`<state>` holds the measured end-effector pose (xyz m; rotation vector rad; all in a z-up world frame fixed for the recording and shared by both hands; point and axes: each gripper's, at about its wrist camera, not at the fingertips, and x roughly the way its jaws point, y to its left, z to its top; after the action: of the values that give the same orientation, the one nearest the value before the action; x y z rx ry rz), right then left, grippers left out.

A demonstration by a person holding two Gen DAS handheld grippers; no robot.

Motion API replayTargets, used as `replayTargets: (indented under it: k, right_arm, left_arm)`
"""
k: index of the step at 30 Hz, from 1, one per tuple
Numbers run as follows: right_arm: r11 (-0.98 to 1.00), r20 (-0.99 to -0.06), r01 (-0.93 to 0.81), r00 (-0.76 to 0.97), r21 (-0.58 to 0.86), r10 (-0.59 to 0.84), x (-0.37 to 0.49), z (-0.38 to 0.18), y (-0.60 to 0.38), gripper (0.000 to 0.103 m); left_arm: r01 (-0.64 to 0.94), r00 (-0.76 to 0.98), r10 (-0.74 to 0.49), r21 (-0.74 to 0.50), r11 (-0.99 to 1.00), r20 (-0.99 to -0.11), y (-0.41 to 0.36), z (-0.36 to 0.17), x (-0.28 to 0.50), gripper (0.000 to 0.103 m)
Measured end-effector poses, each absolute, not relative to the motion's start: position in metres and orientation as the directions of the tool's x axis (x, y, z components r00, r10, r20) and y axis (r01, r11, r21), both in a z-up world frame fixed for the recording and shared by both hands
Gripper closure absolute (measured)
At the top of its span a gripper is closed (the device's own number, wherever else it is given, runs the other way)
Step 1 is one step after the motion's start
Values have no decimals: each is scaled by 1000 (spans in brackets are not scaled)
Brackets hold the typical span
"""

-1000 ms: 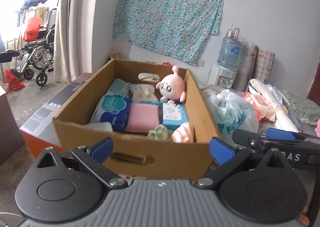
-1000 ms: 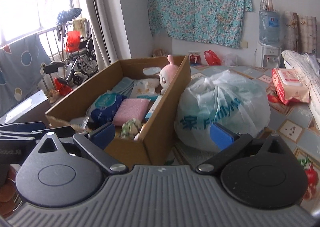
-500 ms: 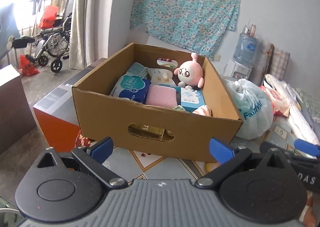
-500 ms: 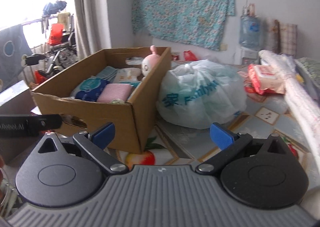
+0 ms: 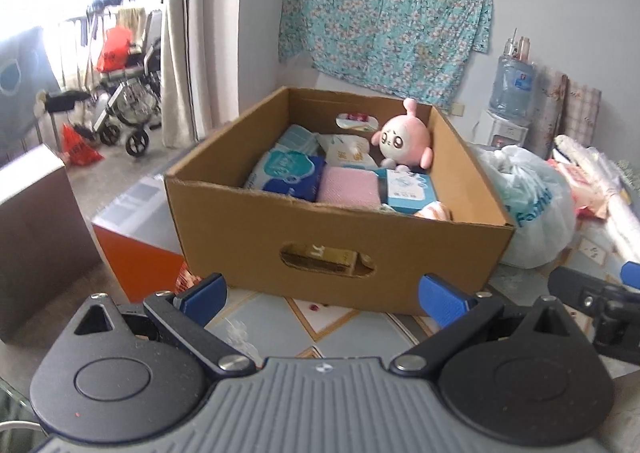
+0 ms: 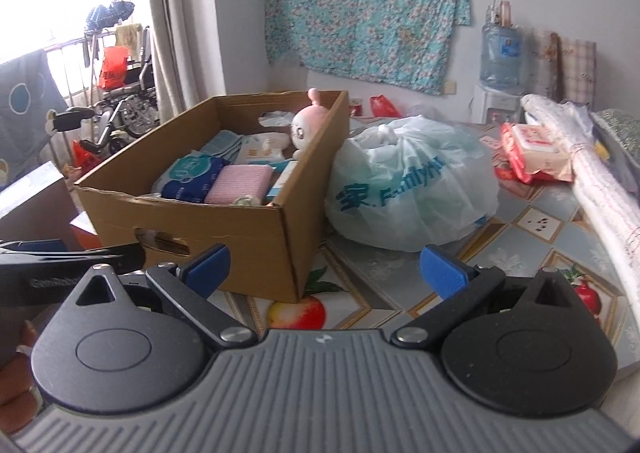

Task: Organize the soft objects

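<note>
A cardboard box (image 5: 340, 237) (image 6: 224, 229) stands on the patterned table. In it lie a pink plush toy (image 5: 404, 139) (image 6: 306, 129), a folded pink cloth (image 5: 348, 189) (image 6: 240, 183), blue tissue packs (image 5: 288, 171) (image 6: 192, 175) and a small blue-white box (image 5: 408, 191). My left gripper (image 5: 324, 295) is open and empty, back from the box's near wall. My right gripper (image 6: 324, 271) is open and empty, near the box's right corner.
A tied white plastic bag (image 6: 408, 189) (image 5: 528, 205) leans on the box's right side. A red-white wipes pack (image 6: 532, 151) and a rolled white cloth (image 6: 596, 181) lie further right. An orange box (image 5: 136, 237) sits left of the table. A water dispenser (image 6: 500, 85) stands at the wall.
Both grippers have pulled back from the cardboard box and stayed open. The box now looks smaller and more of the table shows in front of it.
</note>
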<state>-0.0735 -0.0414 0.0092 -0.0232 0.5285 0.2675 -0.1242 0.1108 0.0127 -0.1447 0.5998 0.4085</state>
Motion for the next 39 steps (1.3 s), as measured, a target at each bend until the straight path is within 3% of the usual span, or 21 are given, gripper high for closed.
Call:
replayTargets:
  k: [3, 39]
  right_arm:
    - [964, -498, -261, 829, 60, 255, -73, 10, -37, 1]
    - [952, -549, -304, 789, 43, 277, -40, -10, -6, 1]
  left_arm:
    - [-417, 745, 361, 31, 909, -561, 109, 14, -123, 0]
    - [-487, 679, 438, 83, 869, -589, 121, 15, -119, 0]
